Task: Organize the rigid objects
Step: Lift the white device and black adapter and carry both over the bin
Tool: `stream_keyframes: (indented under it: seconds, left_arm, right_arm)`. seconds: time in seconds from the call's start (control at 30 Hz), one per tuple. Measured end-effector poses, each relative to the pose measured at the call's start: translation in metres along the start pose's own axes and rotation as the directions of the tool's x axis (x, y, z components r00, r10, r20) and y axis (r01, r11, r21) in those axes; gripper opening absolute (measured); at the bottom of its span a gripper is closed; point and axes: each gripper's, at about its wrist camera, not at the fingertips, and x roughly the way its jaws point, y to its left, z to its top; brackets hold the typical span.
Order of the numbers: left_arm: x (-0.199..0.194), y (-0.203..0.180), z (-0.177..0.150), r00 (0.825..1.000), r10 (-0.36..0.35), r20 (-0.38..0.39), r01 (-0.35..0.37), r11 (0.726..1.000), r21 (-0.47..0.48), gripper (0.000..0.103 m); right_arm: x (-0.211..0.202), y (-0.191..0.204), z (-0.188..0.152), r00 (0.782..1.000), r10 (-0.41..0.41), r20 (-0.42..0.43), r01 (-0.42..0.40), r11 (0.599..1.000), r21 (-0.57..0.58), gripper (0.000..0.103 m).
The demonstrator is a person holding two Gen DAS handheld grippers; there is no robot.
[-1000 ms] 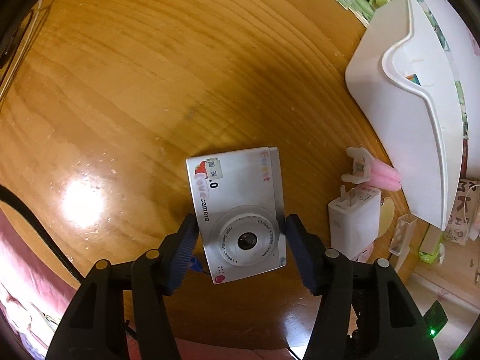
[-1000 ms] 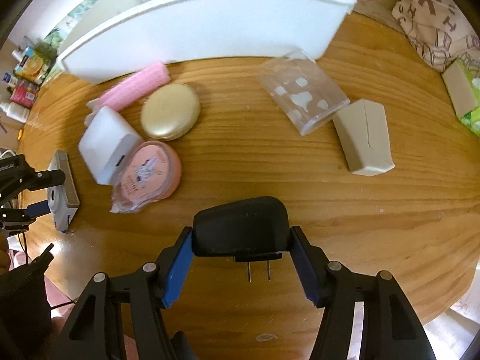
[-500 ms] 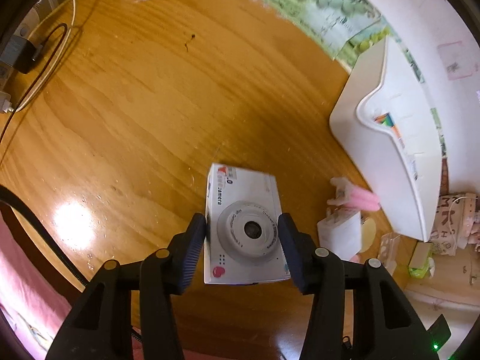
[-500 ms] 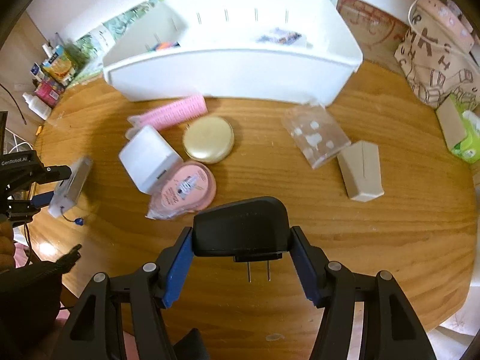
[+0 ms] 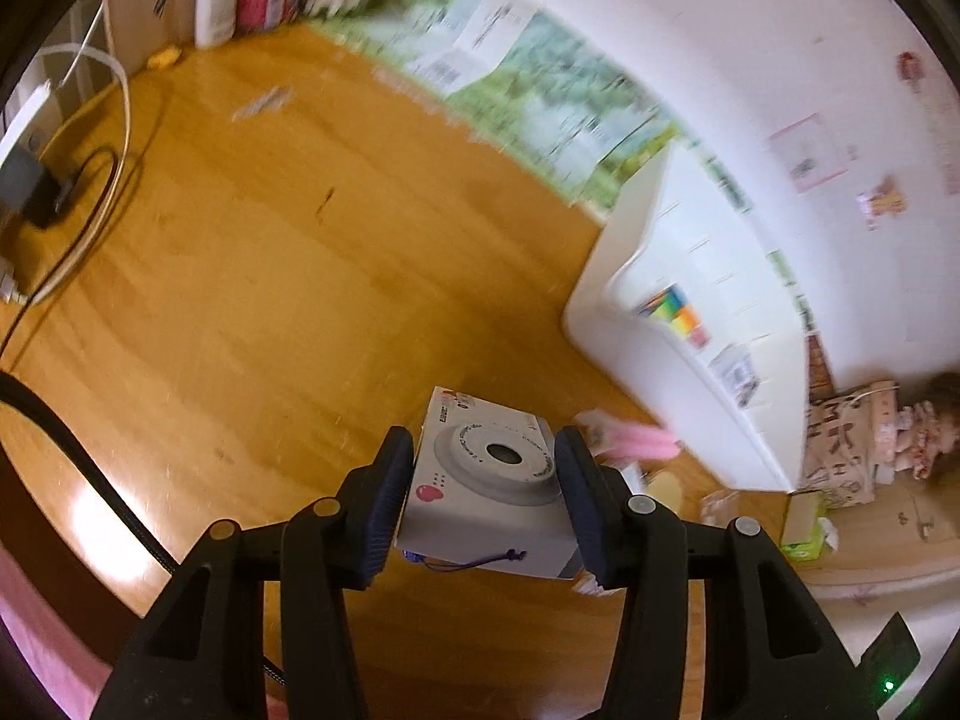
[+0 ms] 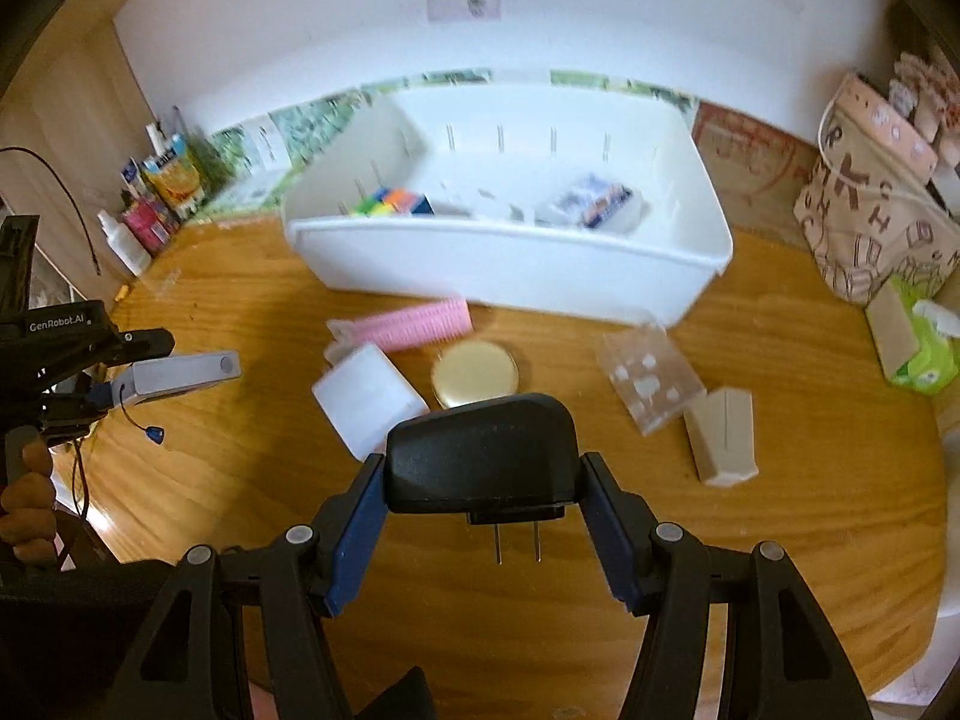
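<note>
Left gripper [image 5: 485, 483] clamps a small silver camera [image 5: 489, 480] by its two short ends, lens up, clear of the wooden table [image 5: 240, 276]; its blue wrist cord dangles beneath. Right gripper [image 6: 483, 516] is closed on a black plug adapter [image 6: 480, 450], prongs pointing back toward the handle. Ahead of both tongs stands the white bin [image 6: 510, 264]. Between it and the right tongs lie a pink comb [image 6: 420, 321], a white charger [image 6: 366, 396] and a gold compact [image 6: 475, 373].

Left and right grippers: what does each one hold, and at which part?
Left gripper: silver camera, by its short ends. Right gripper: black plug adapter, by its sides.
</note>
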Motion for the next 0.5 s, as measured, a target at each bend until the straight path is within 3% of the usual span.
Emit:
stream_keyframes:
  seconds: [0.27,0.5]
  left_arm:
    - [-0.023,-0.008,0.017,0.985,-0.113,0.131,0.106,0.993,0.058,0.053]
    - [-0.047,-0.025,0.032,0.954,-0.181,0.239,0.146,0.977,0.158,0.053]
  right_arm:
    - [-0.016,0.011,0.009,0.991,0.043,0.13,-0.04,0.999,-0.029,0.063]
    - [-0.027,0.02,0.022,0.966,0.078,0.246,-0.062,0.995,-0.073,0.063]
